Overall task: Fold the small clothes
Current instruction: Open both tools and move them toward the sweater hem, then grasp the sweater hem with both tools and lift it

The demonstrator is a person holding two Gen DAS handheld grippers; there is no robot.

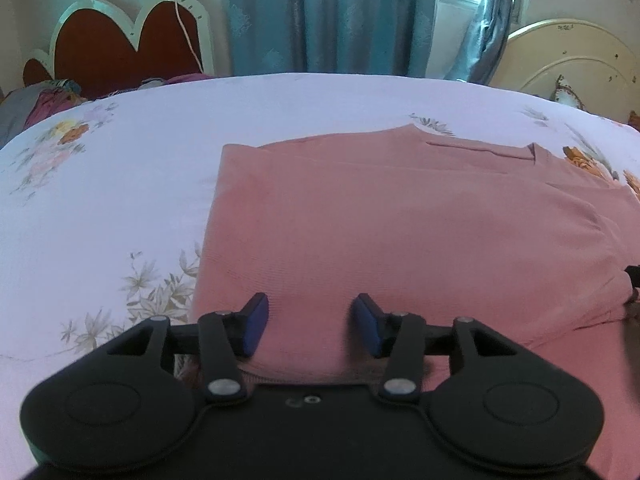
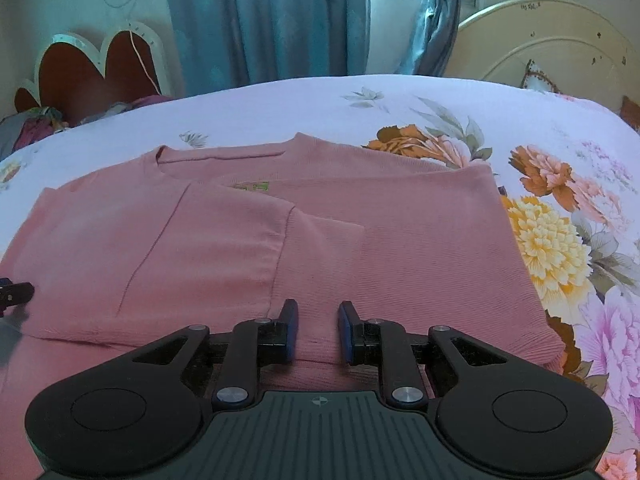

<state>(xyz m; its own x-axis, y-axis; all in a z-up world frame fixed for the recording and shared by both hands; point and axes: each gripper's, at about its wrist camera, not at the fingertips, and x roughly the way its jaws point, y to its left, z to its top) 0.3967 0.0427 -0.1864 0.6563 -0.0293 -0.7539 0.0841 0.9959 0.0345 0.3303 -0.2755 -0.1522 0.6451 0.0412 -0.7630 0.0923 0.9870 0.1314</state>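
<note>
A pink ribbed sweater (image 1: 400,224) lies flat on the bed, both sleeves folded in over its body; it also shows in the right wrist view (image 2: 400,240), with a small green label (image 2: 252,187) near the collar. My left gripper (image 1: 310,322) is open, its blue pads low over the sweater's near hem on the left side. My right gripper (image 2: 318,330) is open with a narrower gap, over the near hem on the right side. Neither holds cloth. A tip of the other gripper shows at each view's edge (image 2: 16,293).
The bed has a white floral sheet (image 1: 100,200) with large printed flowers at the right (image 2: 552,240). A red heart-shaped headboard (image 1: 120,44), a cream headboard (image 2: 560,52) and blue curtains (image 1: 328,16) stand beyond. Crumpled clothes lie far left (image 1: 44,100).
</note>
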